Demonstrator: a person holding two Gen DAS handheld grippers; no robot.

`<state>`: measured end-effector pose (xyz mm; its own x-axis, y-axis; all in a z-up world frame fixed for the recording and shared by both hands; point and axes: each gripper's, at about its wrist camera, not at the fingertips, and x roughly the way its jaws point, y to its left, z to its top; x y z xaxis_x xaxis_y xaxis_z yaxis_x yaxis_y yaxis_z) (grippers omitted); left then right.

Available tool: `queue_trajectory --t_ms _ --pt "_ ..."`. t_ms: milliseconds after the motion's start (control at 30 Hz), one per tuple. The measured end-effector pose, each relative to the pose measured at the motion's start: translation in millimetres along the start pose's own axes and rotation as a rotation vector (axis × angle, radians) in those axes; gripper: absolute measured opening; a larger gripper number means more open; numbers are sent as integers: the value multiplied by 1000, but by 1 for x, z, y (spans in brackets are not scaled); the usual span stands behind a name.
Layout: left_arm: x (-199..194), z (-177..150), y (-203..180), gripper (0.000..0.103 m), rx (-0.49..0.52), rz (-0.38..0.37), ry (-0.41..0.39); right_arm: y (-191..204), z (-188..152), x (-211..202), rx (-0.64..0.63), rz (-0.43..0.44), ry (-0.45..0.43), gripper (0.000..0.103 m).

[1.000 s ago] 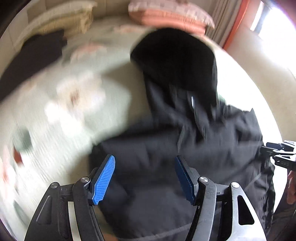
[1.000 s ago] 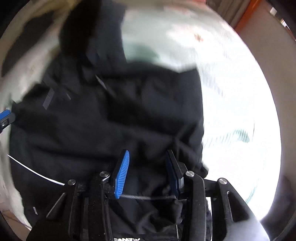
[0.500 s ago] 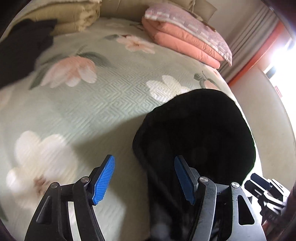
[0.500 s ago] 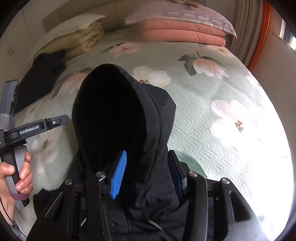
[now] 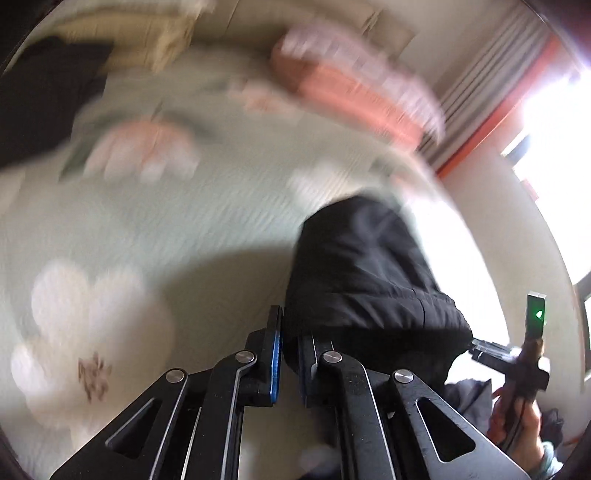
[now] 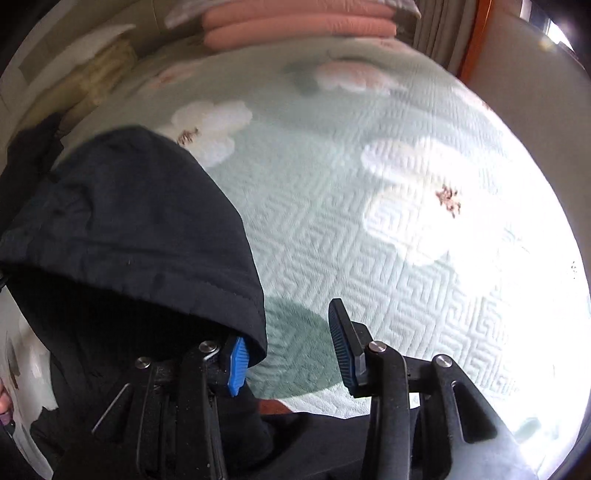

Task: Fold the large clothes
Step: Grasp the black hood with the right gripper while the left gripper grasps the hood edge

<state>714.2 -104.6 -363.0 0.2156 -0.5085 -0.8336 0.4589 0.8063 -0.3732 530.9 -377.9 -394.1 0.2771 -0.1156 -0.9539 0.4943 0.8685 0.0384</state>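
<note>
A black hooded jacket lies on the bed, its hood (image 5: 362, 266) toward the pillows. In the blurred left wrist view my left gripper (image 5: 286, 317) is shut, with the hood's left edge pinched between its blue pads. In the right wrist view the hood (image 6: 122, 221) fills the left side and its stitched rim drapes over my right gripper's left finger. My right gripper (image 6: 288, 328) has its jaws closing. Only green bedspread shows between its pads, and they do not press the cloth. A hand (image 5: 517, 424) holds that gripper at the left view's right edge.
The bed has a pale green quilted bedspread (image 6: 369, 229) with white and pink flowers. Folded pink quilts (image 6: 295, 26) and a beige folded blanket (image 6: 99, 70) lie at the head. Another dark garment (image 5: 44, 110) lies far left. Curtains and a bright window (image 5: 546, 122) stand to the right.
Both grippers moved from the jacket's body up to its hood. The left jaws went from wide open to shut on the hood's edge. The right gripper shifted to the hood's right rim.
</note>
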Motion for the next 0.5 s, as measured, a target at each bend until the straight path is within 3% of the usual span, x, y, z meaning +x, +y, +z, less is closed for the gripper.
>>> queue_trajectory --t_ms 67,100,200,333,433,500 --pt "41 -15 18 9 -1 64 140 6 -3 22 -38 -28 28 42" --pt "51 -19 25 11 -30 48 162 9 -2 21 -55 -53 3 47" --pt "40 -18 38 14 -102 -42 108 11 3 18 -82 -59 18 49" --pt "5 -19 33 33 -4 12 107 -2 0 -16 -112 20 -2 50" --pt "-30 -19 24 33 91 68 95 -2 5 -64 -153 75 -77 54" --pt "-54 -10 5 34 133 44 33 6 16 -89 -177 106 -141 54"
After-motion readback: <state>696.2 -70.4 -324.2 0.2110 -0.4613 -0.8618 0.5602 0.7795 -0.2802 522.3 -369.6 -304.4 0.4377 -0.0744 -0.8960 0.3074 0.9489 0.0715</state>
